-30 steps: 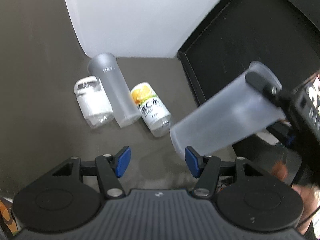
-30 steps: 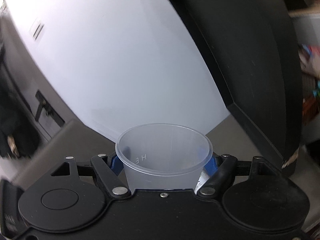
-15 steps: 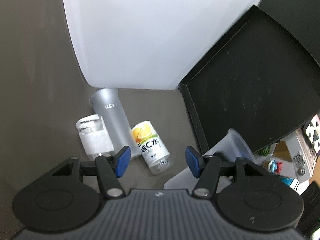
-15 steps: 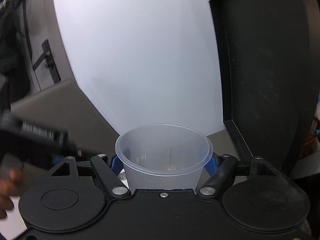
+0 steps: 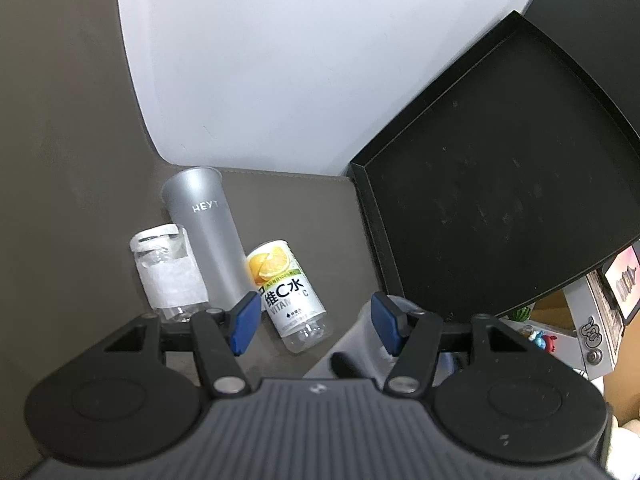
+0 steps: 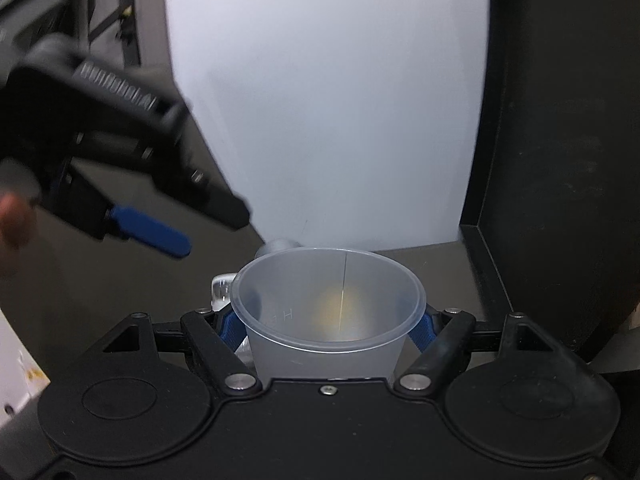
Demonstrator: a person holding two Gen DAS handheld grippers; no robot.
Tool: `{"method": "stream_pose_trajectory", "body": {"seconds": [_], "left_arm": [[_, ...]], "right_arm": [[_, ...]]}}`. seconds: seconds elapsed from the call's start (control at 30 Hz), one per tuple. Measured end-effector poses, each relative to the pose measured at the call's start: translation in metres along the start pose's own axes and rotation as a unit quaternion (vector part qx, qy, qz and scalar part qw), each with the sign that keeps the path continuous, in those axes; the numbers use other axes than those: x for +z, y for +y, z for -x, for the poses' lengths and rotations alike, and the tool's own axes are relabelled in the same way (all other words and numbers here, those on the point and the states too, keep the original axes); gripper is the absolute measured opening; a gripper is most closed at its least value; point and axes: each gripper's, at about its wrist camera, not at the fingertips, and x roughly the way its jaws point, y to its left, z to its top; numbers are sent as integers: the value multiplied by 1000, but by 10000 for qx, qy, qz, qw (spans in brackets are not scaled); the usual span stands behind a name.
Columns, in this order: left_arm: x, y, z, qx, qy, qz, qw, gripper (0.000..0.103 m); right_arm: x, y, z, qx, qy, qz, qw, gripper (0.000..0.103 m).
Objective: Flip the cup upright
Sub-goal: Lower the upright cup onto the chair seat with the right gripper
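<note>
My right gripper (image 6: 328, 326) is shut on a frosted translucent cup (image 6: 328, 320), its blue pads on both sides and the open mouth facing away from the camera. In the left wrist view part of that cup (image 5: 352, 340) shows low, behind my right finger. My left gripper (image 5: 314, 320) is open and empty above the dark table, and it shows blurred at the left of the right wrist view (image 6: 148, 232).
On the table (image 5: 80, 160) lie a grey HEYT tumbler (image 5: 204, 232), a clear jar with a white label (image 5: 170, 276) and a vitamin C water bottle (image 5: 288, 292). A black tray (image 5: 500, 220) sits at the right. A white wall (image 5: 300, 60) rises behind.
The right gripper has carried the cup down and in, tilting from sideways towards mouth-up; it has dropped low in the left wrist view. The left gripper has come into the right wrist view.
</note>
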Motion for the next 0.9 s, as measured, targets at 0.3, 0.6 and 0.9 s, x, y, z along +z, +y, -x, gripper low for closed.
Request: {"method": "stream_pose_trajectory", "body": {"seconds": [0.3,0.6,0.9], "left_arm": [[-13,1,-25,-138,365,32,9992,59],[-31,2,-51,-96,861,-24,9962,59],[-36,-3,-59,-82,962,-84,9953,59]], "right_arm": [[-11,13,-12,-116,303,285,9991,76],[-20,18,-16,-148,440,381,9982,77],[-21,17,-17,-190,608,446,9970,78]]}}
